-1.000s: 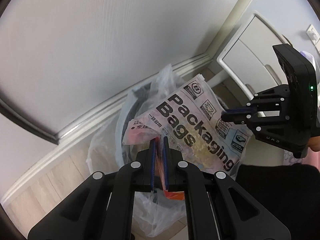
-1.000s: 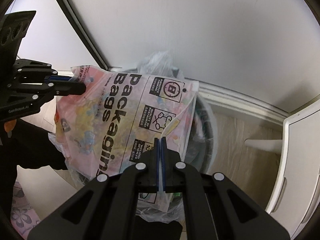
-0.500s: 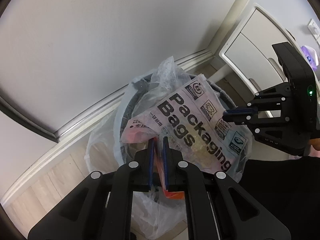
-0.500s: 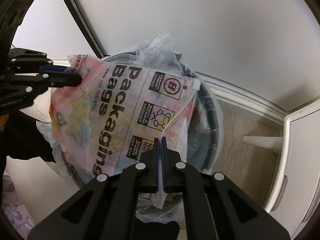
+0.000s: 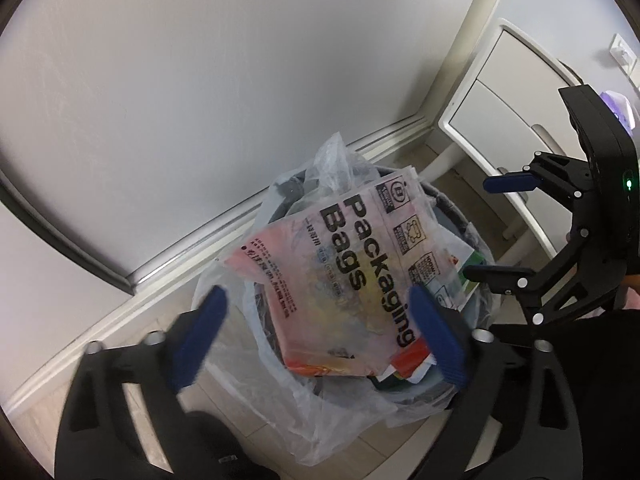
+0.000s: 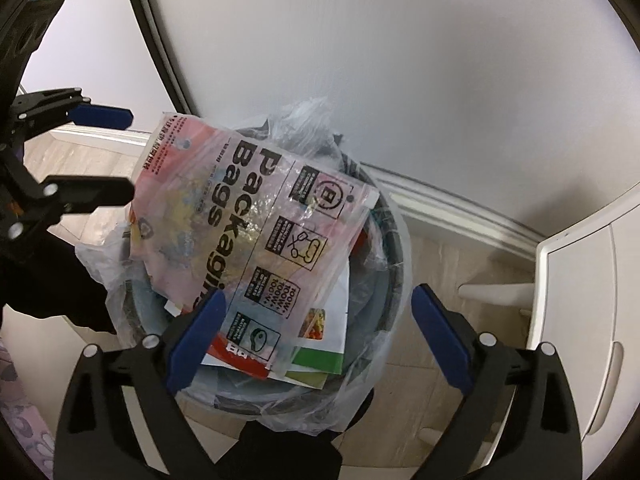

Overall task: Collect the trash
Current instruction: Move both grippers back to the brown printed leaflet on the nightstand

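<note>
A pink clear "Packaging Bags" pouch (image 5: 344,280) lies on top of the full grey trash bin (image 5: 452,216), which is lined with a clear plastic bag (image 5: 340,412). It also shows in the right wrist view (image 6: 248,224), resting on the bin (image 6: 394,248) over other paper trash. My left gripper (image 5: 316,320) is open and empty just above the pouch's near end. My right gripper (image 6: 318,316) is open and empty above its other end. Each gripper shows in the other's view, the right gripper (image 5: 508,228) at right and the left gripper (image 6: 100,156) at left.
The bin stands on a wood-look floor against a white wall with a baseboard (image 5: 224,224). A white cabinet (image 6: 580,300) on legs stands close to the right of the bin. A green and white leaflet (image 6: 320,360) sticks out under the pouch.
Both grippers have opened and let go of the pouch. It has dropped onto the trash in the bin.
</note>
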{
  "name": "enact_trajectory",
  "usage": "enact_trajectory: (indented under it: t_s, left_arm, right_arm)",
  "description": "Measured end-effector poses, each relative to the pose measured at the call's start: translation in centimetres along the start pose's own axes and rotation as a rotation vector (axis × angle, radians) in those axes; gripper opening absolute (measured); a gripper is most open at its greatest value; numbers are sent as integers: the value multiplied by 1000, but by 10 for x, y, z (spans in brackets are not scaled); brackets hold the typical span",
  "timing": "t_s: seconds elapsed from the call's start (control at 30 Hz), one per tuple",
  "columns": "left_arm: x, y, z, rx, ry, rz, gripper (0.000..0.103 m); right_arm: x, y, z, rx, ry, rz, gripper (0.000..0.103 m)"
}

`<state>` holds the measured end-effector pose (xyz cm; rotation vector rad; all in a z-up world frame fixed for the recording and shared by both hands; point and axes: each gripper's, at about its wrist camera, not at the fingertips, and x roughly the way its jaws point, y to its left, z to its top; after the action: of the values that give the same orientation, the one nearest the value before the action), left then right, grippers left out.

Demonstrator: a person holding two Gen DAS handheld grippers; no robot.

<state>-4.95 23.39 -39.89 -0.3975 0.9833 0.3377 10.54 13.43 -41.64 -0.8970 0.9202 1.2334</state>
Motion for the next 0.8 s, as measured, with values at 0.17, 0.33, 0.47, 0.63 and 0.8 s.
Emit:
enact_trajectory:
  t_s: [0.17,0.33,0.47,0.63,0.8]
  left_arm:
    - [-3,-4,5,-10,-21,13,97]
    - [-15,-12,14,-2,-40,12,97]
    - [-31,-31,24,34,-64,-9,97]
    - [-61,-60,43,82,-123,-26,97]
    - [-89,-86,67,92,-185,-52,97]
  right_arm:
    - [-18,-4,-4,18,-57,-50,96]
    - [-55,-19,-15,88,-119,-103,96]
    - [-93,-31,-25,127,-164,-148,96]
    - [-146,-41,-38,154,-225,-202,96]
    - [-201,-52,-53,228,-304,-248,96]
